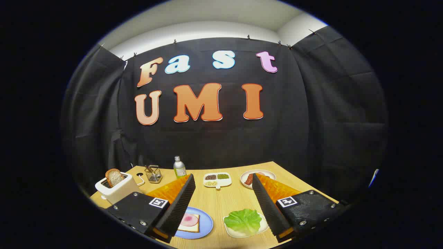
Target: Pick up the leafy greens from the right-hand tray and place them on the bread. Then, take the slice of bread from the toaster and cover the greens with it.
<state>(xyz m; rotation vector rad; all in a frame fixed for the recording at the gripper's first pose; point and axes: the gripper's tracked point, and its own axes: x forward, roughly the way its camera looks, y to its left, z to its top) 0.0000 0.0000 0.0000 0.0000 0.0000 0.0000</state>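
Lettuce (243,221), a flat green leaf with a ruffled edge, lies on a small white tray (229,229) on the wooden table (228,200). In the gripper view the leaf sits low between the two fingers, nearer the right finger, whose inner edge overlaps the tray's right side. The gripper (222,181) is held above the table with its fingers spread wide apart, and nothing is between them or touching them.

Beside the tray, to its left, is a round blue plate (205,228). On it rests a slice of bread (191,224) topped with a pink round of ham (189,219). The left finger's lower end covers part of the plate's left side.

Further back on the left stands a white toaster (117,190), with a second slice of bread (114,177) standing upright out of its slot. Just beyond the toaster is a small wire basket (153,174) holding a few things too small to make out. Near the basket, towards the middle of the table, stands a small bottle (179,167) with a silver cap.

Between the fingertips and beyond them lies a white divided dish (217,180) with dark, green and pale fillings in separate sections. To its right is a round white plate (246,177) with some reddish food on it, partly hidden by the right fingertip.
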